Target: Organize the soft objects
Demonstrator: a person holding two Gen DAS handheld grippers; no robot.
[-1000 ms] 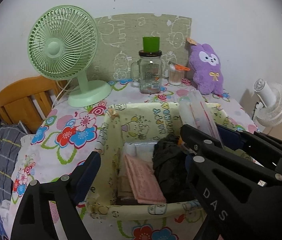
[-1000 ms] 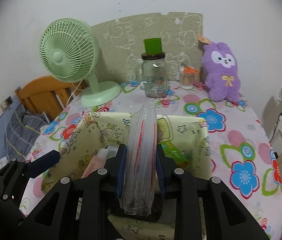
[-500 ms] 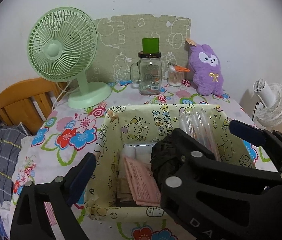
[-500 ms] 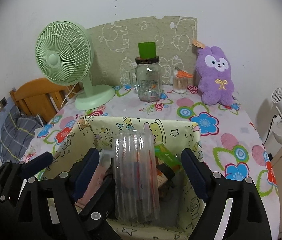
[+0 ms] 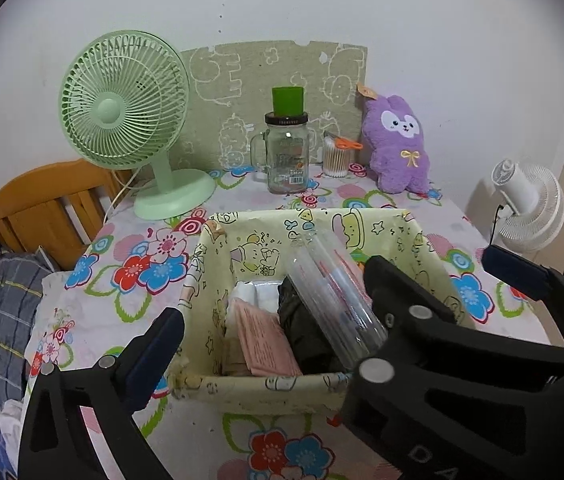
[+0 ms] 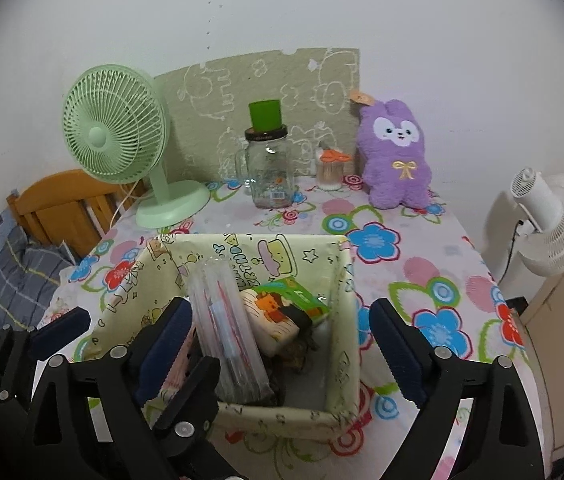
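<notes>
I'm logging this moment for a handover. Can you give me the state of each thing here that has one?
Left gripper: open, fingers spread either side of the basket.
Right gripper: open, holding nothing.
Clear plastic packet: released, leaning tilted in the basket.
Fabric basket: upright, partly filled.
Glass jar: lid on, green cup on top.
Green fan: upright; running or not, cannot tell.
Purple plush: upright against the wall, outside the basket.

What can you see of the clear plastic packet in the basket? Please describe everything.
The clear plastic packet is long, see-through and crinkled, with thin red and white items inside. It stands tilted in the fabric basket, leaning on a dark bundle. No tongs grip it: the right tongs are open around it.
</notes>
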